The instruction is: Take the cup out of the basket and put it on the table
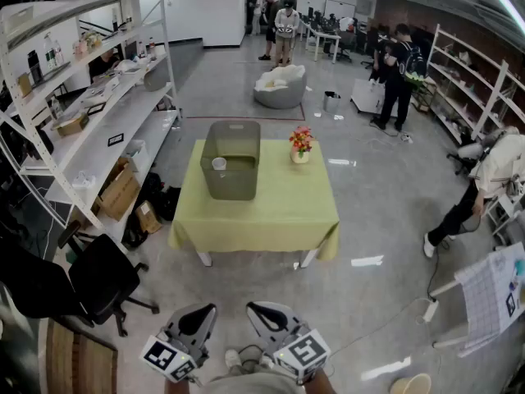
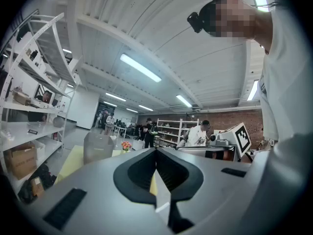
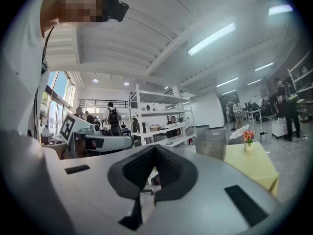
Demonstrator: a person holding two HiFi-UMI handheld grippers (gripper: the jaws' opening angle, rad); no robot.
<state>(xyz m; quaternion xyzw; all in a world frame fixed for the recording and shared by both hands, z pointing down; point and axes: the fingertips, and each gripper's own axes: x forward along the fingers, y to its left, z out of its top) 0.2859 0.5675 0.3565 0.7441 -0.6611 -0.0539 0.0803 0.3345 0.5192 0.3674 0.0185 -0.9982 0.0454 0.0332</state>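
Note:
A grey basket (image 1: 231, 159) stands on the table (image 1: 271, 212) with the yellow-green cloth, some way ahead of me. A small white cup (image 1: 219, 163) rests inside the basket at its left side. Both grippers are held low and close to my body, far from the table. My left gripper (image 1: 199, 312) is shut with nothing in it, its jaws meeting in the left gripper view (image 2: 156, 153). My right gripper (image 1: 261, 309) is shut and empty too, jaws pressed together in the right gripper view (image 3: 154, 151). The basket (image 2: 98, 146) (image 3: 211, 142) shows small in both gripper views.
A small pot of flowers (image 1: 300, 144) stands on the table right of the basket. White shelving (image 1: 90, 113) lines the left side, with a black office chair (image 1: 102, 277) near me. Several people stand farther back and at the right. A grey beanbag (image 1: 280, 86) lies beyond the table.

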